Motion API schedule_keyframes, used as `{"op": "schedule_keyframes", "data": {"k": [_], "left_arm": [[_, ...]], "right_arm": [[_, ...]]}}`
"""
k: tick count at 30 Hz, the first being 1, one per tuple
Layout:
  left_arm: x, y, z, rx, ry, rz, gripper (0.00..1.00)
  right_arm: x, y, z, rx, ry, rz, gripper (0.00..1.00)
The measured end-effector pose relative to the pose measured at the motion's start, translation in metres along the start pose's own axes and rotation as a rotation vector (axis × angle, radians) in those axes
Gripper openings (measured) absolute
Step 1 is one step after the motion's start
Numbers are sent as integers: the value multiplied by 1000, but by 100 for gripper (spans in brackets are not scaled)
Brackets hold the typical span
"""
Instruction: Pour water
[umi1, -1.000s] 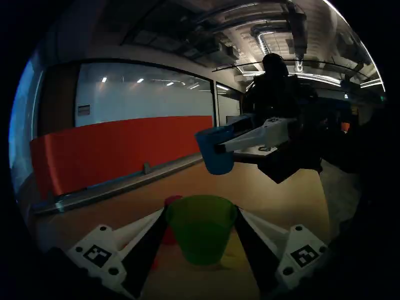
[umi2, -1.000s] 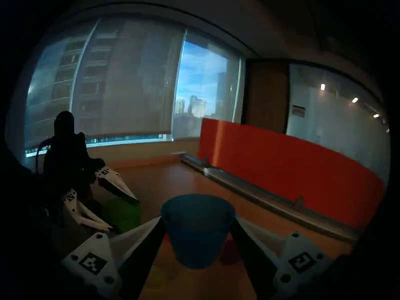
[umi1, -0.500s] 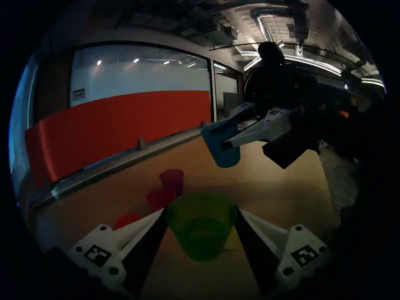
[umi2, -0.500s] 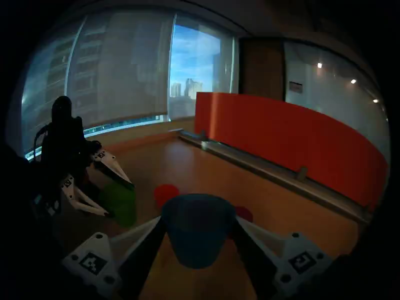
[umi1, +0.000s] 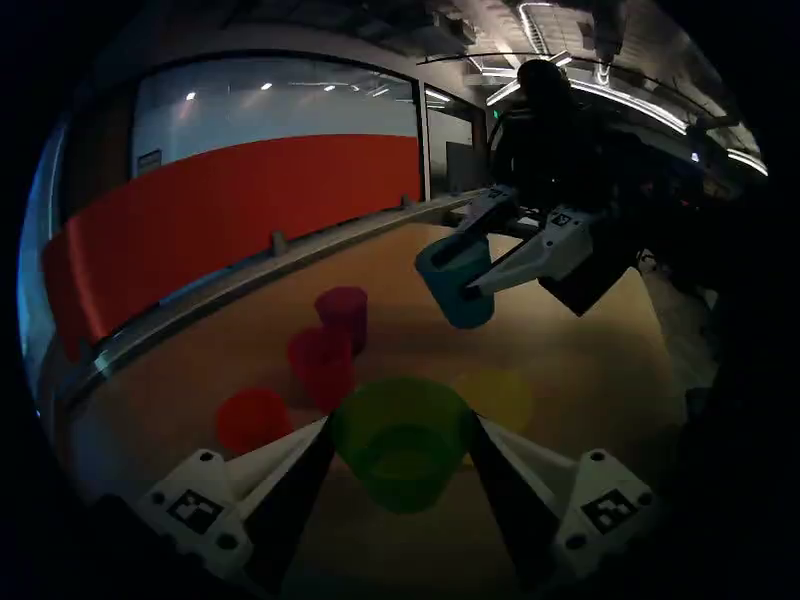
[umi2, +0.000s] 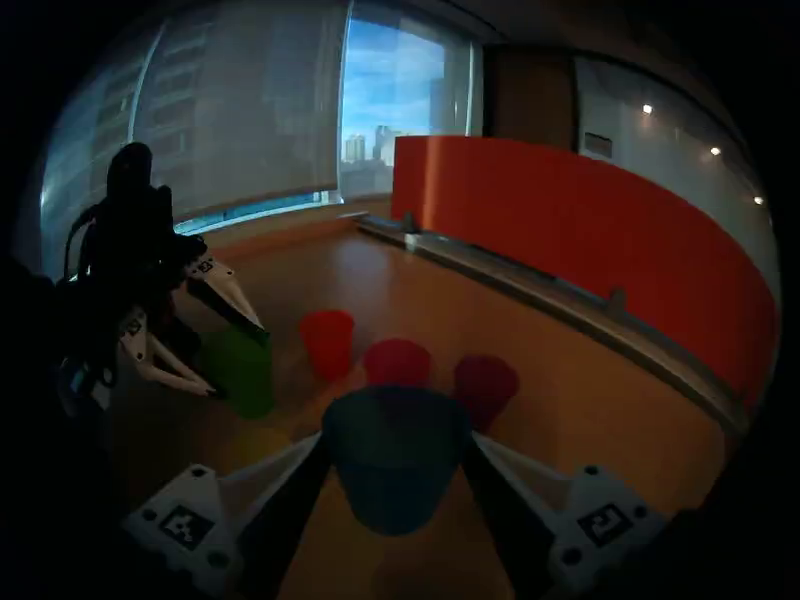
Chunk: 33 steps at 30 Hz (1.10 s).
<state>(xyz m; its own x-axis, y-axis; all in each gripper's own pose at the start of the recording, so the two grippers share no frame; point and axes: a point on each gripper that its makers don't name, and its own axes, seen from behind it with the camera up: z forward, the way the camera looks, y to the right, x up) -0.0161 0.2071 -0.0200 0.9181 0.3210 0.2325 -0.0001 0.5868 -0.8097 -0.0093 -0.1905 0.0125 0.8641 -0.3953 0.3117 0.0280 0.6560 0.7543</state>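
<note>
Left gripper view: green cup (umi1: 403, 455) sits clamped upright in the left gripper (umi1: 400, 432) at 6 o'clock. Right gripper (umi1: 468, 262), at 1 o'clock, grasps a blue cup (umi1: 450, 292), tilted, above the table (umi1: 600, 360). Three red cups (umi1: 322, 362) stand toward 10 o'clock of the green cup.

This is an office high up in a city. Ahead and to the left of the right tongs (umi2: 395, 440), a tall window (umi2: 405, 110) with a roller blind (umi2: 240, 120) looks out on towers (umi2: 365, 150). Beyond the left tongs (umi1: 400, 430), an orange partition (umi1: 230, 210) runs along a long wooden table (umi1: 600, 360), with a glass wall (umi1: 280, 110) behind it. A bare duct (umi1: 533, 14) and a light strip (umi1: 640, 98) hang overhead.
</note>
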Motion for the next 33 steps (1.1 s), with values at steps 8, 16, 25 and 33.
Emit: {"op": "schedule_keyframes", "data": {"k": [8,16,25,33], "left_arm": [[-20,4,8,-20,-59,5,89],[-31,4,15,-30,-94,8,89],[-37,6,20,-38,-104,-1,89],[-46,8,22,-41,-122,5,89]], "right_arm": [[-28,1,13,5,-44,13,90],[-44,-1,21,14,-66,27,90],[-51,-2,24,18,-81,20,90],[-57,-3,26,20,-92,15,90]]}}
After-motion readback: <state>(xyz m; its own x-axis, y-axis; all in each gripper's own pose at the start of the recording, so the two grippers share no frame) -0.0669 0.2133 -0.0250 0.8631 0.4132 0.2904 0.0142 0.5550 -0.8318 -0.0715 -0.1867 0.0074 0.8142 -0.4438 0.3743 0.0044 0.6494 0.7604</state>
